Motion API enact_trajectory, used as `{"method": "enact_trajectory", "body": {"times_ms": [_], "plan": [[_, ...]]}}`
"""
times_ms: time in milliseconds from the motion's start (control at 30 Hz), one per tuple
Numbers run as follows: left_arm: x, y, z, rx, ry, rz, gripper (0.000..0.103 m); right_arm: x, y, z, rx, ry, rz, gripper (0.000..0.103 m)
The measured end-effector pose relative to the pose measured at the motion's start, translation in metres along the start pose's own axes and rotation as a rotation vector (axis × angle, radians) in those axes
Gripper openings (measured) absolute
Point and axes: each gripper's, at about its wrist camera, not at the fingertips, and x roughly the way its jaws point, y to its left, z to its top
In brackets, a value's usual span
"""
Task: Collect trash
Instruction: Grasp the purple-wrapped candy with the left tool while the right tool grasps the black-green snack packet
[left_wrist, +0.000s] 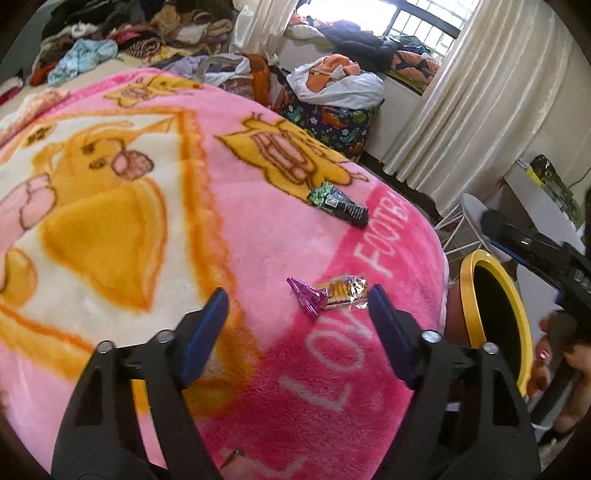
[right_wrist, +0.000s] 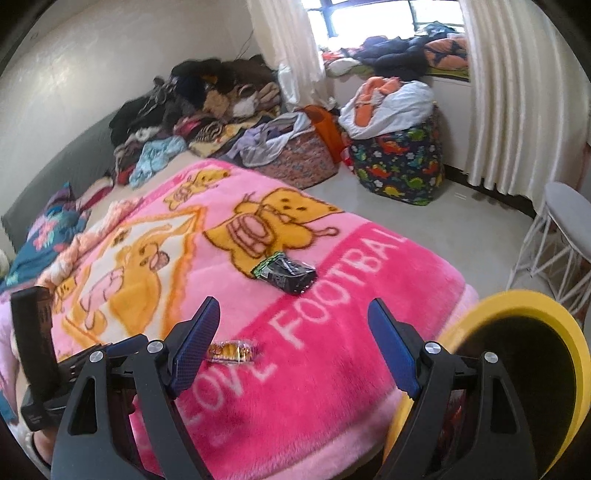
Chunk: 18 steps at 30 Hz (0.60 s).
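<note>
Both grippers, left (left_wrist: 297, 308) and right (right_wrist: 291, 319), hover with fingers spread and empty over wrappers (left_wrist: 330, 295) near the bed's (left_wrist: 258, 236) edge, beside a yellow-rimmed bin (right_wrist: 517, 306).

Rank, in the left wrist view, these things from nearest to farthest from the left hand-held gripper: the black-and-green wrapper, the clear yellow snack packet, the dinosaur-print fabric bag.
1. Clear yellow snack packet, just ahead, by the right finger.
2. Black-and-green wrapper, farther up the pink blanket.
3. Dinosaur-print fabric bag, on the floor beyond the bed.
</note>
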Motion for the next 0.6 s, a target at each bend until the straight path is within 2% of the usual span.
{"method": "enact_trajectory", "body": {"times_ms": [267, 433, 600], "plan": [[0.02, 0.004, -0.002, -0.043, 0.061, -0.092, 0.047, 0.064, 0.015, 0.021, -0.123, 0.099, -0.001, 0.08], [0.031, 0.003, 0.0, -0.046, 0.082, -0.111, 0.043, 0.107, 0.02, 0.026, -0.192, 0.181, -0.012, 0.078], [0.039, 0.005, 0.002, -0.051, 0.101, -0.114, 0.027, 0.141, 0.028, 0.026, -0.283, 0.248, -0.057, 0.074]]}}
